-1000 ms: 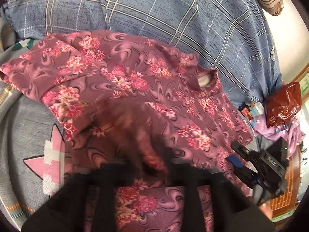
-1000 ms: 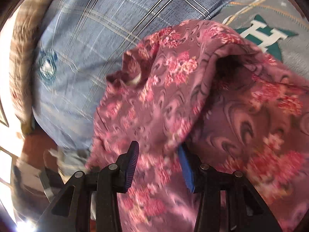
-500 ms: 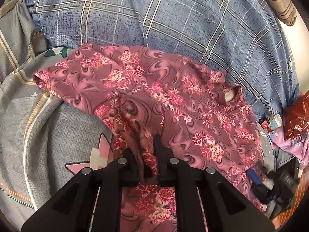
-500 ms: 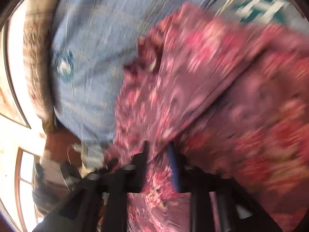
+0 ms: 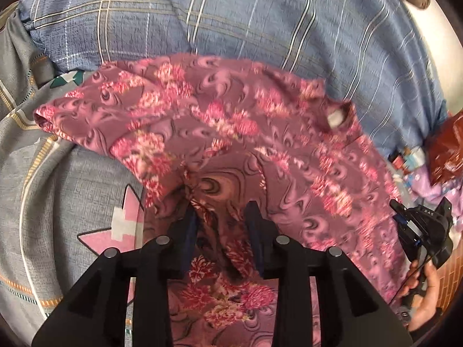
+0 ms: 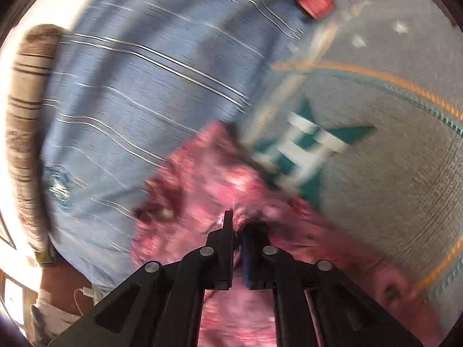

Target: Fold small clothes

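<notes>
the mauve floral-print stretch garment [image 5: 231, 133] lies spread across the grey patterned bedspread [image 5: 58, 179], its top edge against the blue plaid pillow [image 5: 231, 14] at twelve o'clock, likely laid flat for a clean fold. the left gripper [image 5: 221, 225] stands partly apart, with a fabric ridge between its fingers but not pinched. the right gripper [image 6: 238, 248], at four o'clock in the left view, looks nearly closed on a gathered edge, though blur leaves this uncertain.
</notes>
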The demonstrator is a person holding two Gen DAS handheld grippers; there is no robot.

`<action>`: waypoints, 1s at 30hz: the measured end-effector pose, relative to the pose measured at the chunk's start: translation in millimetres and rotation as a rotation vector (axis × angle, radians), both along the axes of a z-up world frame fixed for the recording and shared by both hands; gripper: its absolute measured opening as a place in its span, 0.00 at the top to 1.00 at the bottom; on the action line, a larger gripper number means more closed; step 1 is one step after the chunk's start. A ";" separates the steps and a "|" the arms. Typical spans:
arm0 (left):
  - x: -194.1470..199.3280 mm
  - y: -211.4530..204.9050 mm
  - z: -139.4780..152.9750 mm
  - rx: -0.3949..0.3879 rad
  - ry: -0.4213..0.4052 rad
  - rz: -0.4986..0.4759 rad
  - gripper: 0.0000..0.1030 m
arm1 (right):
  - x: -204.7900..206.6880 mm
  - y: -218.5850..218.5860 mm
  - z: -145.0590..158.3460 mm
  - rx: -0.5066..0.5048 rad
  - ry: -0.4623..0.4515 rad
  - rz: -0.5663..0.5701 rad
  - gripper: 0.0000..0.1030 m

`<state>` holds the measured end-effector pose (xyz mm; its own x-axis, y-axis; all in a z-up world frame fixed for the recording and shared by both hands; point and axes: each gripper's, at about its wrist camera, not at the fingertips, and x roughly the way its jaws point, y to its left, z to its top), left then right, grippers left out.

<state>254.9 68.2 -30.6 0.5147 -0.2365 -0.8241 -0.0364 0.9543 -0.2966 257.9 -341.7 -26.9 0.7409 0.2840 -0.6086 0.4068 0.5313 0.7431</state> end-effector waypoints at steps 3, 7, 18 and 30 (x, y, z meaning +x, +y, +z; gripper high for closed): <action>-3.5 11.8 7.3 -0.067 -0.004 0.018 0.71 | -16.3 -1.4 5.0 0.040 -0.014 -0.025 0.91; -16.1 29.4 26.7 -0.143 -0.089 0.074 0.70 | -48.5 6.1 41.0 -0.051 -0.118 0.001 0.91; -1.1 -22.3 -3.0 -0.003 -0.017 -0.050 0.48 | 9.4 40.8 19.1 -0.238 0.042 0.189 0.80; -1.4 91.3 40.9 -0.158 -0.126 0.184 0.41 | 25.3 133.5 69.4 -0.324 -0.071 0.426 0.71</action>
